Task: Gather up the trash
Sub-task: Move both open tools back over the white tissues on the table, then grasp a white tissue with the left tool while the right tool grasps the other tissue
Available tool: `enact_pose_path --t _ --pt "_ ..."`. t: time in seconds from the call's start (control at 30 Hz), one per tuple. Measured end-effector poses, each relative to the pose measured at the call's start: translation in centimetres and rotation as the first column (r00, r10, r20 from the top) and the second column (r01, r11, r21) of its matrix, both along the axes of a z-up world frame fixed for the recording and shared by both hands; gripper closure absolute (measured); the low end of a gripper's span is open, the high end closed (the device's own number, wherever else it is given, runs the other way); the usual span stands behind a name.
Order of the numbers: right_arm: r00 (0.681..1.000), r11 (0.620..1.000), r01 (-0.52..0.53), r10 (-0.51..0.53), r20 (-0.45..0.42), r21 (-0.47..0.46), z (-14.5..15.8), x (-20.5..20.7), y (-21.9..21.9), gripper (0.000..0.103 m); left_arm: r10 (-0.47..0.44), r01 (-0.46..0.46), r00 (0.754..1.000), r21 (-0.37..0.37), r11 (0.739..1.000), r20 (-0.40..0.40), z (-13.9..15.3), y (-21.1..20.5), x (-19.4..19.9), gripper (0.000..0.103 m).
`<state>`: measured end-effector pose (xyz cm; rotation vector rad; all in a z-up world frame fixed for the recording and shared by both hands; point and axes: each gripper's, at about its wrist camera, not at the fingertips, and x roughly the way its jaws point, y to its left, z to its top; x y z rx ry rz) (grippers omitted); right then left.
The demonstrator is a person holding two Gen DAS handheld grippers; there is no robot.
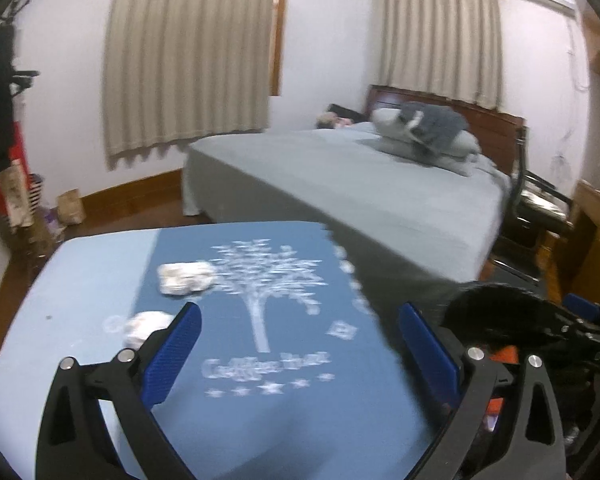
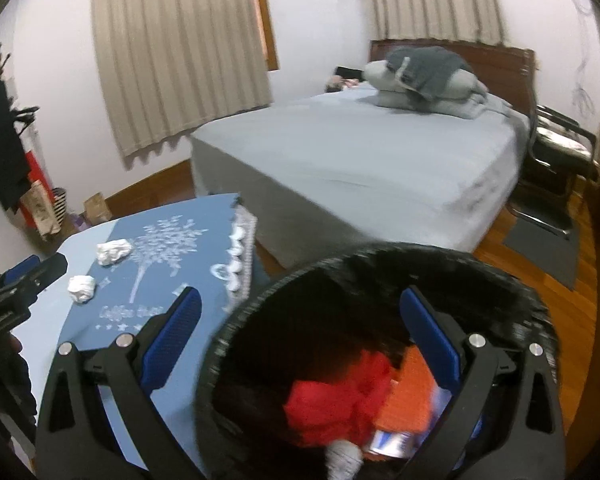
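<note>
Crumpled white paper wads (image 1: 185,283) lie on blue cloth (image 1: 284,408); both grippers, left (image 1: 300,354) and right (image 2: 300,344), gape empty

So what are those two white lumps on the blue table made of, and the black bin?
The two white lumps look like crumpled tissue or paper: matte white, full of creases. The black bin beside the table seems to be ribbed or mesh plastic or metal; blur leaves that open. The table's cover looks like printed cloth, with a lacy edge.
</note>
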<state>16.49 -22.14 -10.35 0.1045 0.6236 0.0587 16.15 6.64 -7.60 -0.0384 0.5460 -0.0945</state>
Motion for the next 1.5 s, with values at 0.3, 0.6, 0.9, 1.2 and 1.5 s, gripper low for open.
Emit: enact_pose_path --t 0.3,0.6,0.9,1.2,1.5 --pt "0.994 0.994 -0.108 0.108 -0.006 -0.002 -1.2 4.5 7.5 0.006 0.175 -0.175 0.984 0.030 0.984 -0.014 -2.2 8.4 2.0 0.006" --pt "0.979 0.980 -0.199 0.198 -0.051 -0.013 -3.9 8.1 14.0 0.006 0.234 -0.232 0.968 0.030 0.972 -0.091 -5.9 12.9 4.4 0.008" --pt "0.972 0.974 -0.224 0.221 -0.082 -0.030 -5.4 10.5 16.5 0.006 0.217 -0.220 0.960 0.006 0.976 -0.175 -8.4 14.1 6.7 0.018" --pt "0.972 0.975 -0.218 0.213 -0.096 -0.043 -6.0 12.2 17.2 0.006 0.159 -0.173 0.959 -0.040 0.984 -0.235 -9.8 13.9 7.6 0.059" --pt "0.967 0.970 -0.239 0.235 -0.101 -0.030 -6.5 14.1 19.4 0.006 0.195 -0.207 0.968 -0.063 0.976 -0.160 -7.5 15.9 6.7 0.073"
